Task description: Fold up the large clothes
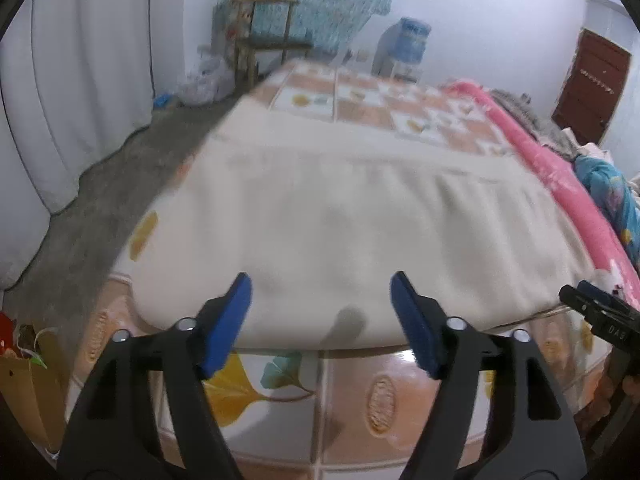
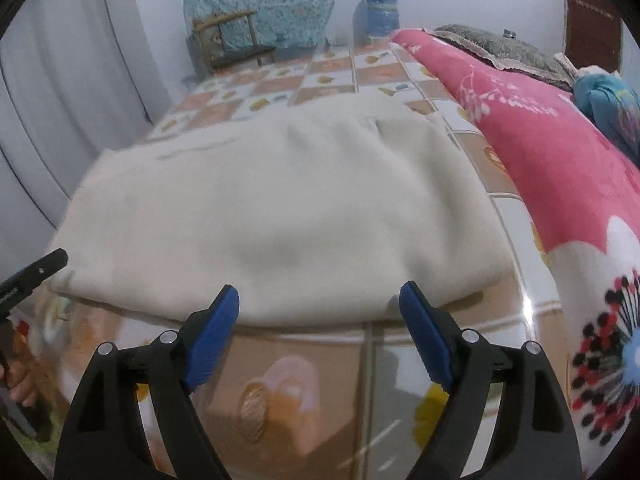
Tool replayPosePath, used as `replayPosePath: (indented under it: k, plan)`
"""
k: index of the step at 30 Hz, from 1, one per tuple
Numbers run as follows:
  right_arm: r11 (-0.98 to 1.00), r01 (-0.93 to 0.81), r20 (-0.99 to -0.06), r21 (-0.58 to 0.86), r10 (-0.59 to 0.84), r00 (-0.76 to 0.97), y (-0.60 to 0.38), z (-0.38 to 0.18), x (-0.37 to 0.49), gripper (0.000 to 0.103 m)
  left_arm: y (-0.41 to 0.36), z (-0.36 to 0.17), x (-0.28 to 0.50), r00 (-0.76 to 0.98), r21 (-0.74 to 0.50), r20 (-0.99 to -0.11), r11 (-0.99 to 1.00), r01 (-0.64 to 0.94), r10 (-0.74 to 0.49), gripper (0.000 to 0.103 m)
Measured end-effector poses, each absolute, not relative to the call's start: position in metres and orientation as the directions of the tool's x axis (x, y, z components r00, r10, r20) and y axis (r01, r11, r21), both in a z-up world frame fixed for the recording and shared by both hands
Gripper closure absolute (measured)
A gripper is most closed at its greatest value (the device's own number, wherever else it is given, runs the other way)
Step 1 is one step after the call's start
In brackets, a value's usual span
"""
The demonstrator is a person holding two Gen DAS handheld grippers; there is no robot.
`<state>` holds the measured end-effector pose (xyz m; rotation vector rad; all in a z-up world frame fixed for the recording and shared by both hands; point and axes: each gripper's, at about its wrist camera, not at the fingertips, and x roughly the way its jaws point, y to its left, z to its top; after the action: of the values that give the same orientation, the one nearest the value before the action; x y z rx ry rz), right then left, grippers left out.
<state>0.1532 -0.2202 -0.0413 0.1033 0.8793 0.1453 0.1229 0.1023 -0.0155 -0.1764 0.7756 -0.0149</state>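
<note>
Both your claws hang open over the bed's near edge, nothing between the pads.

The patterned bed cover (image 1: 352,392) carries the cream garment (image 1: 340,224), folded flat across it just ahead of you; the pink quilt (image 2: 532,152) lies alongside. Your left gripper (image 1: 321,292) and right gripper (image 2: 319,304) are clear of the cloth.

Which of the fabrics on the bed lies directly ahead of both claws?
The plain cream cloth, spread flat on the tiled mat. The pink floral blanket lies along its right side; the blue bundle lies farther back.
</note>
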Motion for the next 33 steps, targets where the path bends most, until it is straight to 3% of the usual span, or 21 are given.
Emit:
replayPosePath:
  k: [3, 6, 15, 22, 33]
  plan:
    - [0.984, -0.091, -0.731, 0.151, 0.173, 0.66, -0.221, -0.029, 0.13, 0.022, 0.093, -0.001, 0.108, 0.735, -0.14, -0.674, 0.99, -0.029, -0.074, 0.018]
    - [0.982, -0.11, -0.7, 0.157, 0.189, 0.688, -0.216, -0.017, 0.11, 0.014, 0.078, 0.013, 0.089, 0.738, -0.156, -0.664, 0.987, 0.023, -0.122, 0.013]
    - [0.99, -0.126, -0.645, 0.068, 0.14, 0.751, -0.196, 0.009, 0.067, 0.007, 0.034, 0.034, 0.054, 0.749, -0.091, -0.651, 0.992, 0.083, -0.122, 0.011]
    - [0.994, -0.099, -0.577, 0.035, 0.101, 0.81, -0.198, 0.029, 0.044, 0.007, 0.022, 0.05, 0.038, 0.793, -0.022, -0.608, 1.0, 0.019, -0.028, 0.008]
    - [0.997, -0.045, -0.7, 0.056, 0.072, 0.71, -0.205, 0.006, 0.056, 0.007, 0.003, 0.022, 0.051, 0.705, 0.042, -0.706, 0.997, -0.061, 0.073, 0.008]
